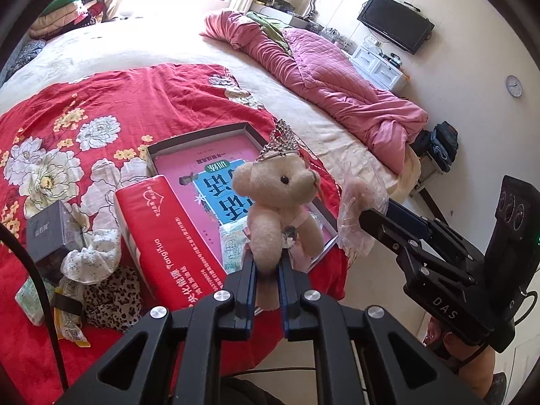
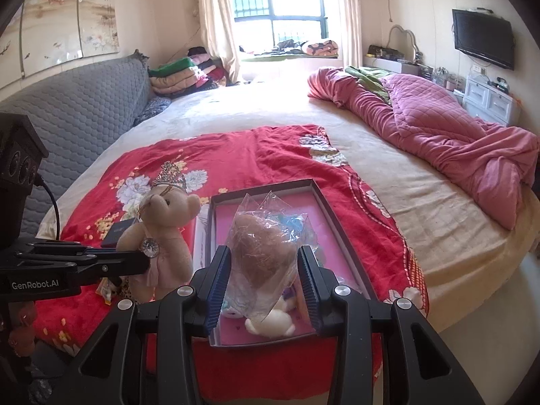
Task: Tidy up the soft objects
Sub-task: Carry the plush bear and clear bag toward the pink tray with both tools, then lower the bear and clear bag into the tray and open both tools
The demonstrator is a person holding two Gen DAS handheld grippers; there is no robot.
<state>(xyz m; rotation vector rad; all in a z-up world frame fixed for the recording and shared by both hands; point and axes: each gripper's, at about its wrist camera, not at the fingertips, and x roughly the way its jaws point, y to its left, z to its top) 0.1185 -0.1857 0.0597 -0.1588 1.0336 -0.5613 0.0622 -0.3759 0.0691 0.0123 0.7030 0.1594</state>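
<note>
In hand, above the shallow box [image 2: 314, 182] on the bed: my left gripper [image 1: 266, 266], jaws clamped on a crowned teddy bear [image 1: 280, 199]; my right gripper [image 2: 263, 270], jaws clamped on a bagged plush [image 2: 260, 243]. Boxed already: seemingly two small plushies [image 2: 270, 324]. Left beside the box: leopard scrunchie [image 1: 111, 300], lace cloth

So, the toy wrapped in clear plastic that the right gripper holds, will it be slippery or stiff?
Probably slippery: the wrapped toy sits in glossy, crinkled film between the right gripper pads. Likely soft and light, since the brown filling looks plush. The loose film may shift in the grip.
</note>
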